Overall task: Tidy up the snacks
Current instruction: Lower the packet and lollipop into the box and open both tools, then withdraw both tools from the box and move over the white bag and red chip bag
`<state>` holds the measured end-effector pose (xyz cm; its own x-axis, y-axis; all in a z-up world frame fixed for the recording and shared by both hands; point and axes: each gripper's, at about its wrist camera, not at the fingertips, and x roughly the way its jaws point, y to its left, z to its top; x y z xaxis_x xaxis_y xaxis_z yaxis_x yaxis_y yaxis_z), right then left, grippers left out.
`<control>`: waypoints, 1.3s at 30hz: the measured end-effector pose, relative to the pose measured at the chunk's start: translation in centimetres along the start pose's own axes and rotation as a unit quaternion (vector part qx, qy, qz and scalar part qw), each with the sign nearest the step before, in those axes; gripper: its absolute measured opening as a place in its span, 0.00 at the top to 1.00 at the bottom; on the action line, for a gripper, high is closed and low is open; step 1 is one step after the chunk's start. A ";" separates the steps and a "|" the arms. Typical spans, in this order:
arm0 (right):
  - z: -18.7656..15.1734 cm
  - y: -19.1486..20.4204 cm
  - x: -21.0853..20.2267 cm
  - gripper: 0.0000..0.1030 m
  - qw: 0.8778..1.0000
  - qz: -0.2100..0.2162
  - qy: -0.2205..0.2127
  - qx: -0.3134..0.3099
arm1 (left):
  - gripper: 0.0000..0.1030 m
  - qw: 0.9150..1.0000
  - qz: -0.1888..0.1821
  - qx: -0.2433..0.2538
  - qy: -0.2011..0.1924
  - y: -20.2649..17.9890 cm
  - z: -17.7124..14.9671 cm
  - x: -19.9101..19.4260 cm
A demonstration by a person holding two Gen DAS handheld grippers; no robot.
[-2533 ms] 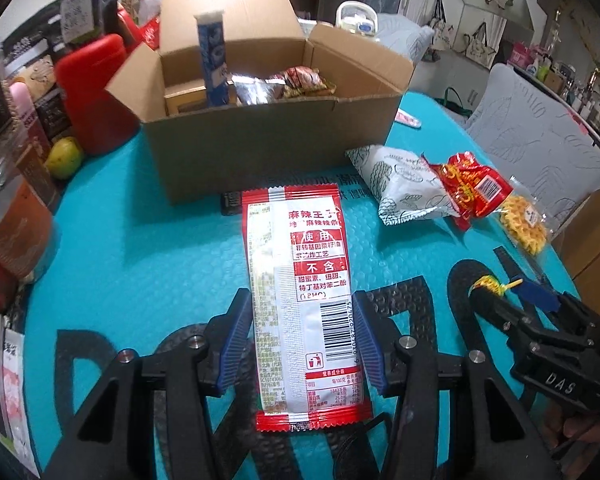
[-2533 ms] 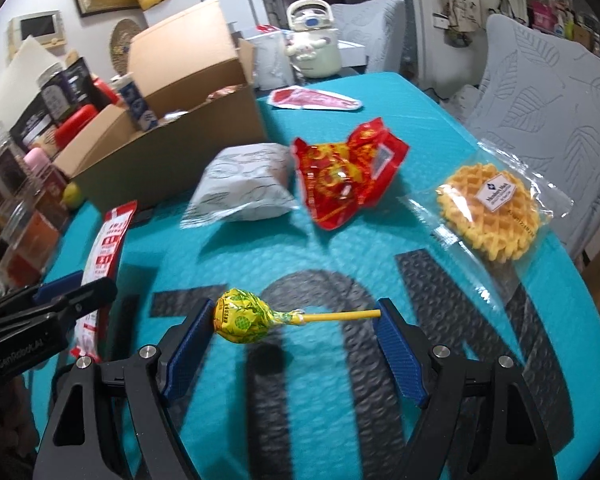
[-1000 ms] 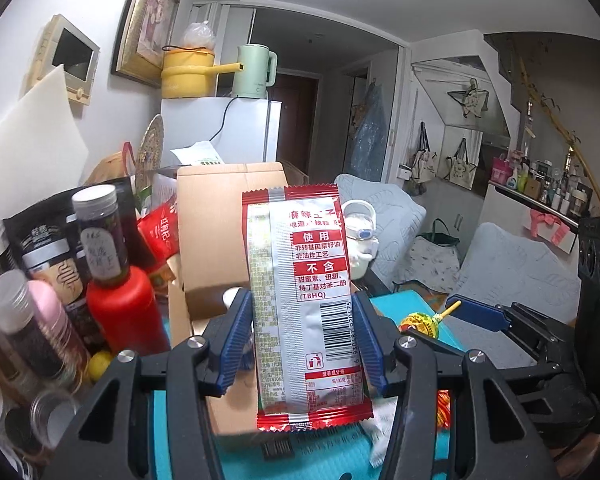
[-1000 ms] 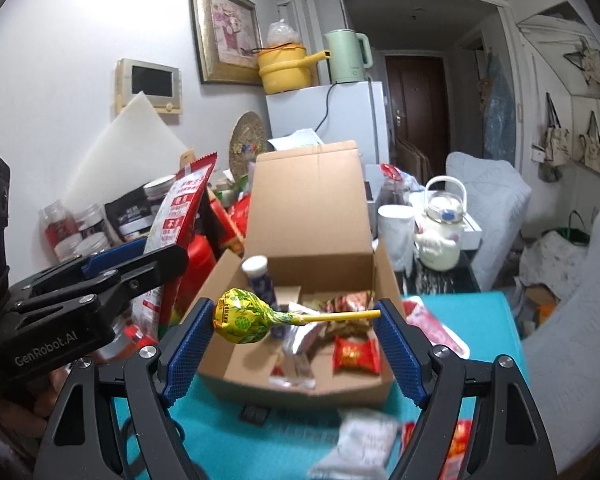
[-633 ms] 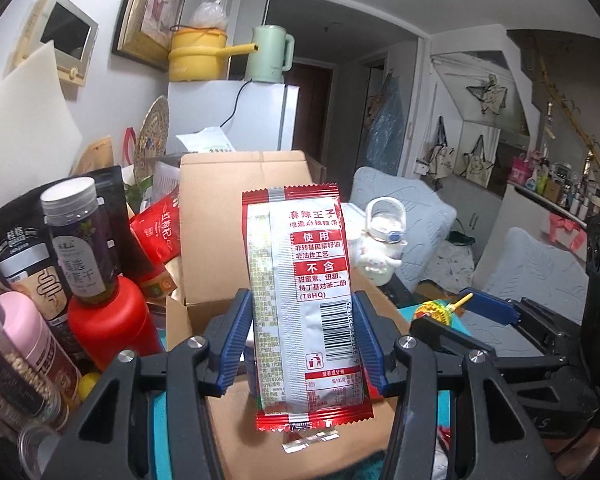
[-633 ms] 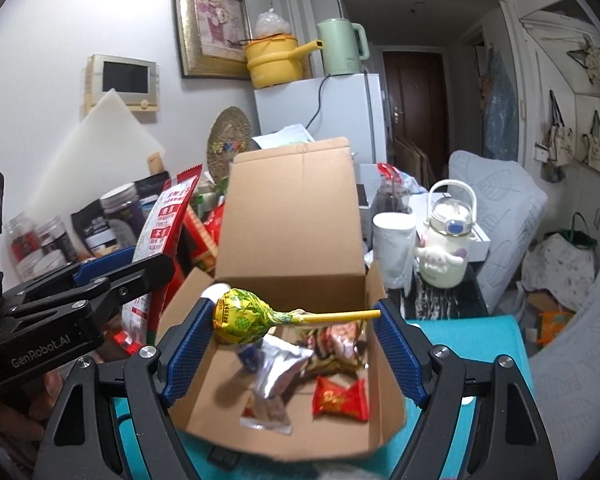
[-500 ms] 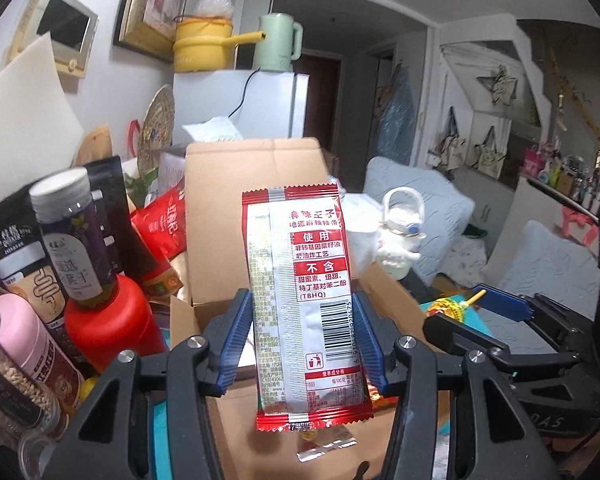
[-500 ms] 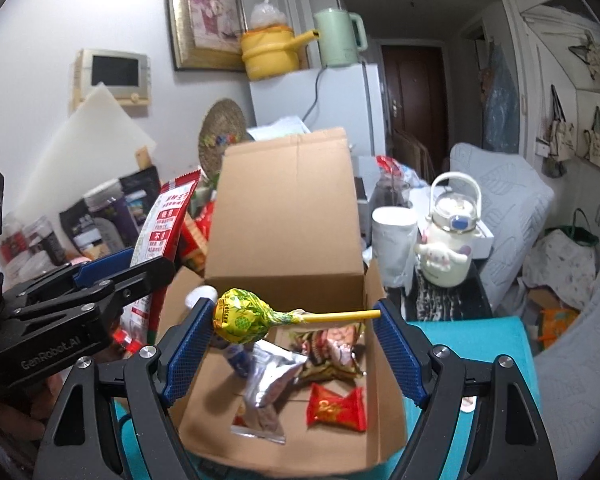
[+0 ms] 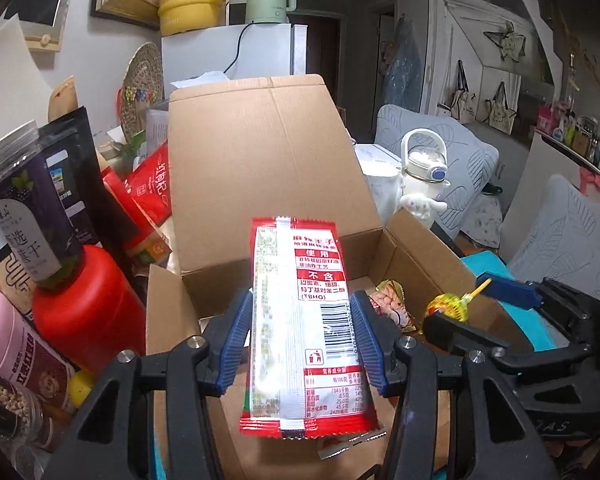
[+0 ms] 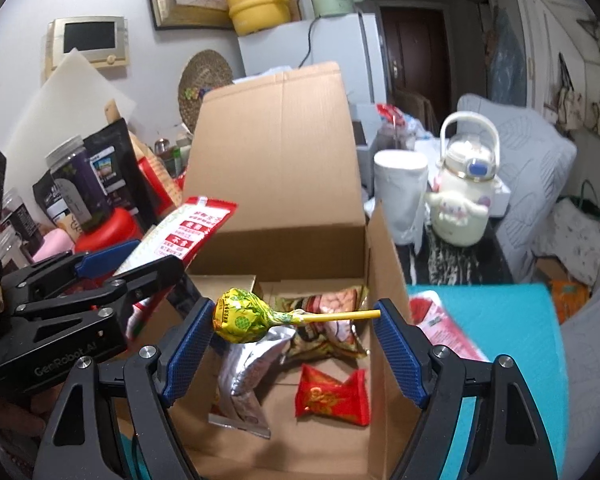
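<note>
My left gripper [image 9: 300, 338] is shut on a long red and white snack packet [image 9: 300, 320] and holds it over the open cardboard box [image 9: 260, 168]. It also shows in the right wrist view [image 10: 180, 236]. My right gripper [image 10: 296, 346] is shut on a yellow-green lollipop [image 10: 244, 314], pinched end to end, above the box [image 10: 276, 160]. The lollipop also shows in the left wrist view [image 9: 450, 306]. Inside the box lie a silver packet [image 10: 244, 376], a small red packet [image 10: 332, 396] and a peanut packet [image 10: 328, 320].
A red bottle [image 9: 84, 300], jars and bags crowd the left of the box. A white kettle-shaped jug [image 10: 464, 196] and a white cup [image 10: 400, 196] stand behind on the right. The teal table [image 10: 488, 320] carries a red flat packet [image 10: 440, 324] beside the box.
Both grippers have carried their snacks up from the table and forward, now lower over the box opening. The box interior has come closer. The grips have not changed.
</note>
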<state>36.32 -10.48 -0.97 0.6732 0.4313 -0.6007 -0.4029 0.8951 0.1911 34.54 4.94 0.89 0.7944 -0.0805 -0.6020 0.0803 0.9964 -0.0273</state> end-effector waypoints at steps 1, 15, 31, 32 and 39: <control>-0.1 -0.1 0.2 0.21 1.000 -0.004 0.005 0.001 | 0.51 1.000 0.005 0.004 0.002 -0.1 0.0 0.0; -0.1 0.0 -0.2 0.14 1.000 -0.027 0.009 -0.007 | 0.47 0.999 0.032 -0.004 0.020 0.6 0.4 0.0; 0.5 0.8 -5.8 0.14 0.999 -0.046 -0.028 -0.005 | 0.47 0.999 0.044 0.012 -0.020 -0.8 1.4 -5.1; 0.6 0.9 -6.5 0.14 0.998 -0.048 -0.034 -0.005 | 0.47 0.999 0.044 0.013 -0.024 -1.0 1.5 -5.7; 0.6 1.9 -10.9 0.14 0.996 -0.052 -0.067 -0.011 | 0.47 0.998 0.040 0.017 -0.056 -2.2 1.7 -10.2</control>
<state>28.61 -13.44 6.34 0.7879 0.3494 -0.5070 -0.3395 0.9335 0.1158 27.33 3.52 8.45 0.8608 -0.0061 -0.5088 0.0335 0.9984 0.0447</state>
